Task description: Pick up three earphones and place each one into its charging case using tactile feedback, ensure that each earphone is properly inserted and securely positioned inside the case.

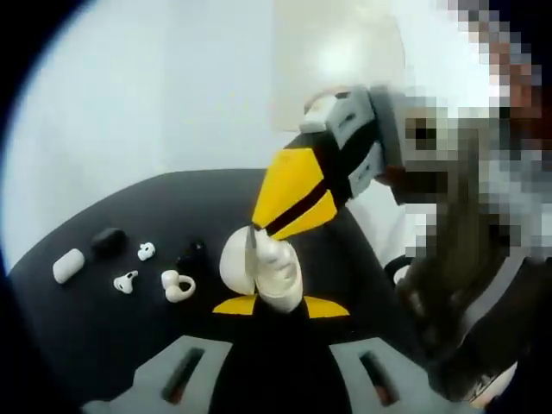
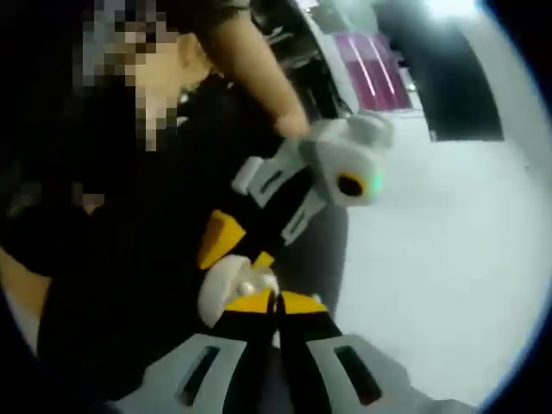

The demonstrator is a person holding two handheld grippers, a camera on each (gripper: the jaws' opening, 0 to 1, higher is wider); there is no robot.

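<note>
My left gripper (image 1: 282, 306) is shut on an open white charging case (image 1: 280, 278), whose lid (image 1: 233, 263) stands up to the left. The right gripper (image 1: 256, 226) comes down from the upper right. Its yellow jaws are pinched on a small earphone (image 1: 252, 240) at the case's mouth. In the right gripper view my right gripper (image 2: 276, 302) has its jaws together just beside the white case (image 2: 226, 289), which the left gripper (image 2: 240, 259) holds from above. Most of the earphone is hidden by the jaws.
On the black mat (image 1: 78, 328) to the left lie a white closed case (image 1: 67, 265), a black case (image 1: 108, 240), two white earbuds (image 1: 146, 251) (image 1: 126, 281), a white ear-hook earphone (image 1: 178, 286) and a small black item (image 1: 191, 254). A person sits close on the right.
</note>
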